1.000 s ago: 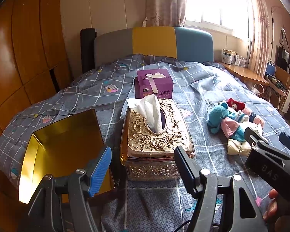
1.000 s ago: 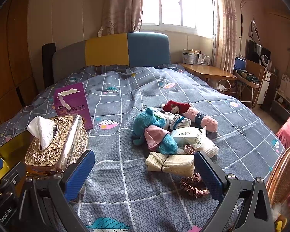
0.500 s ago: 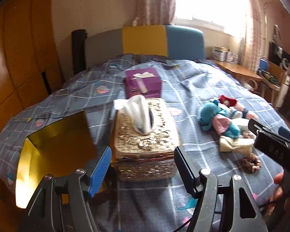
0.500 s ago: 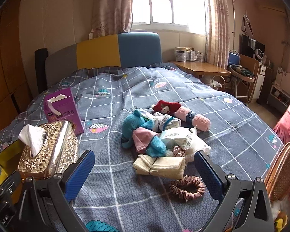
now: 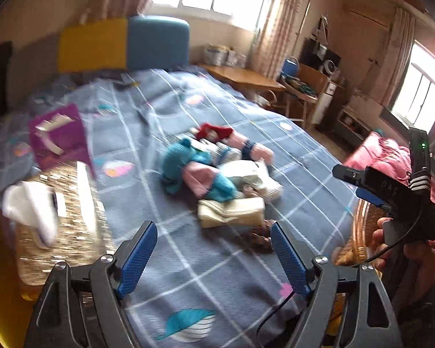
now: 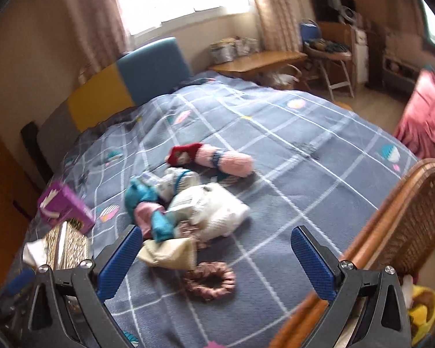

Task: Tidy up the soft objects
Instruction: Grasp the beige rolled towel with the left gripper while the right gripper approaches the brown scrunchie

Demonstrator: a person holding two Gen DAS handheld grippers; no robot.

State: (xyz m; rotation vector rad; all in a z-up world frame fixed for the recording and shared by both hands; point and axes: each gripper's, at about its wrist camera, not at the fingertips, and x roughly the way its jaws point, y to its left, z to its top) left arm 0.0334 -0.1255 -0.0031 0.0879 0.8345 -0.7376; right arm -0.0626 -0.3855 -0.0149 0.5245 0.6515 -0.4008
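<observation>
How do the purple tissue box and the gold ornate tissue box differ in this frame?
The purple tissue box is plain cardboard with a white strip across its top; the gold tissue box is embossed and metallic-looking. A white tissue sticks out of the gold tissue box, while none shows from the purple tissue box. The purple tissue box sits farther up the bed, the gold tissue box nearer the cameras. Both rest on the bed, left of the soft pile.

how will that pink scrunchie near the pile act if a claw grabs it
The scrunchie looks like ruffled, satiny fabric, so it is probably floppy, light and a bit slippery. Lying flat as a ring on the bedspread, it likely won't roll.
</observation>
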